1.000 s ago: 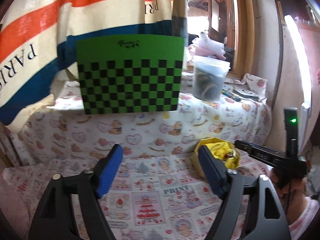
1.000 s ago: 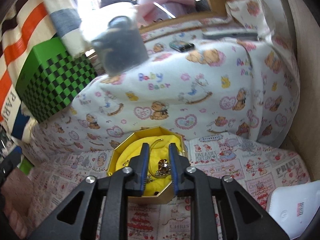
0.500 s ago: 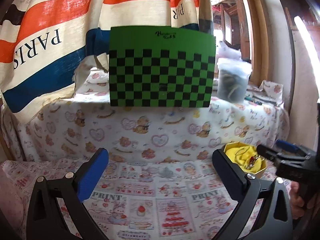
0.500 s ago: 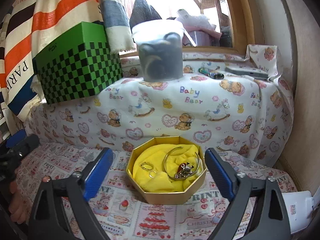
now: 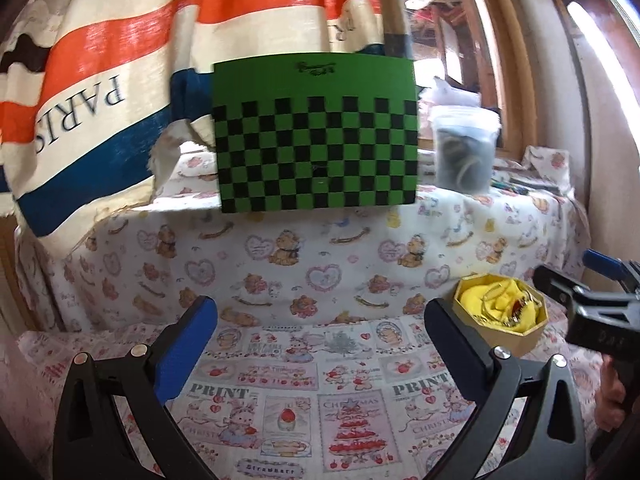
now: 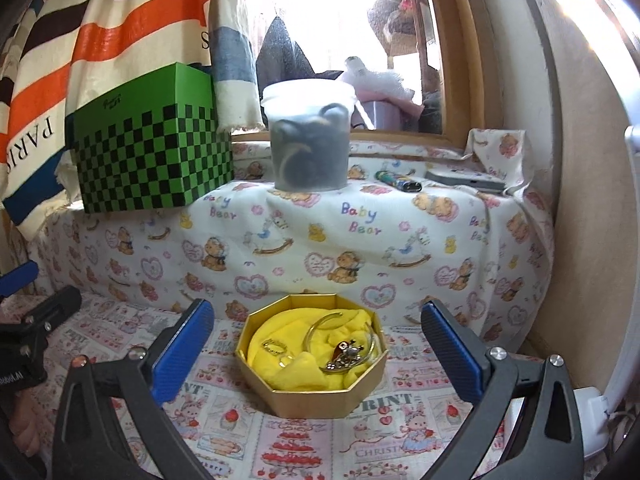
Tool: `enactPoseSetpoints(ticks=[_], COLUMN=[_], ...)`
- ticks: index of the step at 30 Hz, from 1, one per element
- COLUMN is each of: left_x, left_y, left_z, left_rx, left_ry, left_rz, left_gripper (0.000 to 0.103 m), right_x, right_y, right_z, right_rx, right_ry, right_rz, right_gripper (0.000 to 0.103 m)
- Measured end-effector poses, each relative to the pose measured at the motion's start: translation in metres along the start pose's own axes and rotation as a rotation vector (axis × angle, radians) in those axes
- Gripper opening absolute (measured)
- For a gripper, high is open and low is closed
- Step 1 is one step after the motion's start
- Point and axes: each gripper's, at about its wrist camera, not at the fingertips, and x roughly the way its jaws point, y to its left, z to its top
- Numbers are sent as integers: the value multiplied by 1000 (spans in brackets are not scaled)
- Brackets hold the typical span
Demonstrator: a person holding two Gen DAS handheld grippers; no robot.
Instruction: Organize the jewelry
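Note:
A gold octagonal box lined with yellow cloth sits on the printed cover. Inside it lie a gold bangle, small rings and a brooch. My right gripper faces the box with its jaws opening wide. The box stands between the blue pads, which do not touch it. My left gripper is open over bare cloth, empty. The box lies to its right, beside the right gripper's fingers.
A raised ledge under teddy-bear cloth holds a green checkered box, a lidded plastic tub, a lighter and a flat grey device. Striped fabric hangs behind. A white gadget lies at lower right.
The right jaws went from nearly shut over the box's contents to wide apart, and the gripper drew back and levelled. The left jaws widened and swung left, leaving the box farther right.

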Motion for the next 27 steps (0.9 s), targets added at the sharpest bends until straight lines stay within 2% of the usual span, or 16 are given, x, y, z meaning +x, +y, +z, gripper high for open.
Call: enactPoseSetpoints(ticks=[2,12,21,27], left_x=[0,-1,0,-1], left_y=[2,0,1,-1], left_z=[0,-2,-1,-2], left_rx=[-28,-22,-23,-16], left_ry=[-4,-2,-6,-2], left_rz=[53,27,52,39], left_gripper=[103,103,103,103], right_x=[-7,-6,-9,-10], right_y=[1,0,1,1], right_z=[0,-1,-2,-3], right_rx=[-9,1,-11,-5], right_ry=[-39,-33,-36,-33], right_rz=[9,6,19,15], right_gripper=[103,103,103,103])
